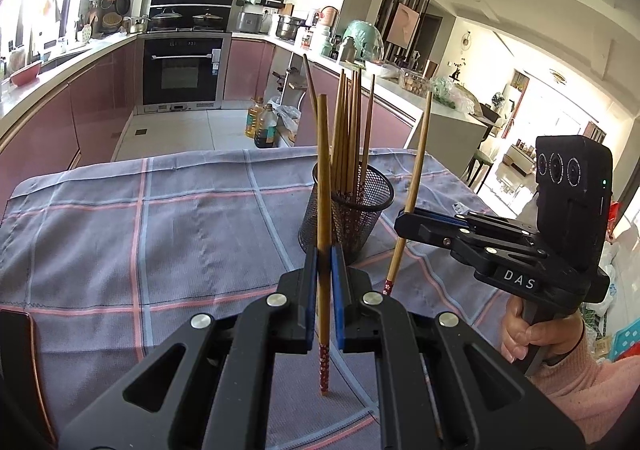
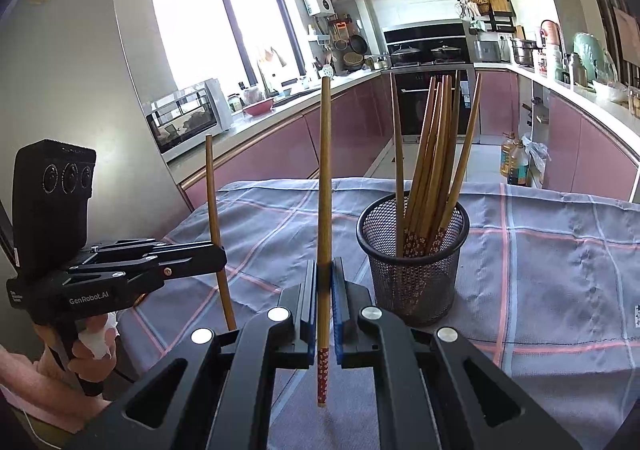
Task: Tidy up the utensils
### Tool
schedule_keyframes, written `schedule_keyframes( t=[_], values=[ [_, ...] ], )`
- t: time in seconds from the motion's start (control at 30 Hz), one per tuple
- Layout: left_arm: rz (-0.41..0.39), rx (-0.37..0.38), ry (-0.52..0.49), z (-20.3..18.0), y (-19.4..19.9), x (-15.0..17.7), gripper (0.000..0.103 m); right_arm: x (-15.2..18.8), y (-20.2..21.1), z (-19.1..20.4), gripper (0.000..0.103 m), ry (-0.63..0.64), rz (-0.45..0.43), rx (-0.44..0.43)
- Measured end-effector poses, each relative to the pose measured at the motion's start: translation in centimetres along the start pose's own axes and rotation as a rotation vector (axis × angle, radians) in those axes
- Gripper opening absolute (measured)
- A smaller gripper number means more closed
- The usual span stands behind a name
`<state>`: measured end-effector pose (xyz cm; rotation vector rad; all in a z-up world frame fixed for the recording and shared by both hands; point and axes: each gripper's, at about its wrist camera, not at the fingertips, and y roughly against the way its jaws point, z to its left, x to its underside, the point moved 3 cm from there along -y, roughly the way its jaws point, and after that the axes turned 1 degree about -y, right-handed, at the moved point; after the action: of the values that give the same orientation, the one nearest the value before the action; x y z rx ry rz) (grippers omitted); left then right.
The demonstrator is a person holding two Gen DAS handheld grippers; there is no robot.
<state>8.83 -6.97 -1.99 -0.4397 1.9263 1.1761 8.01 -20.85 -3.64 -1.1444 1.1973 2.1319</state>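
We hold one chopstick in each gripper; the left gripper [image 1: 324, 262] has its fingers [image 1: 310, 270] pinched narrow on the left chopstick [image 1: 323, 177], and the right gripper [image 2: 325, 278] is clamped the same way on the right chopstick [image 2: 325, 177]; both sticks stand nearly upright, patterned red ends down, just clear of the cloth [image 1: 160, 217].

The cup [image 2: 414, 262], a black mesh one, sits on the tabletop toward its far edge, nearer the right side in the right wrist view, with a bundle of chopsticks [image 2: 432, 153] already leaning in it, patterned ends down.

To do this step well, we judge each stick should be lifted until its lower tip clears the rim, carried over the opening one hand at a time so the grippers do not meet, and lowered into a gap beside the bundle before the fingers let go; releasing too high could bounce it out or tip the light cup.

Readable writing: "DAS" on the right gripper's body; "GenRobot.AI" on the left gripper's body; a small tag at the cloth's right edge is too small to read.
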Motion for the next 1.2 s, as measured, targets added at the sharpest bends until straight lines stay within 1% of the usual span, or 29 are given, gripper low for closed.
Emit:
schedule_keyframes(
  t=[0.57,0.7,1.2],
  values=[
    [-0.024,-0.007,-0.012,-0.4,-0.1,-0.8,0.008,-0.9,0.9,-0.5,0.006,0.007,-0.033,0.019],
    [-0.029,-0.023,-0.020,-0.5,-0.3,-0.8,0.008,-0.9,1.0,-0.5,0.006,0.008,-0.034,0.021],
    [-0.045,-0.044,-0.042,-1.0,0.1,-1.1,0.008,-1.0,1.1,-0.5,0.006,0.011,-0.038,0.022]
  ],
)
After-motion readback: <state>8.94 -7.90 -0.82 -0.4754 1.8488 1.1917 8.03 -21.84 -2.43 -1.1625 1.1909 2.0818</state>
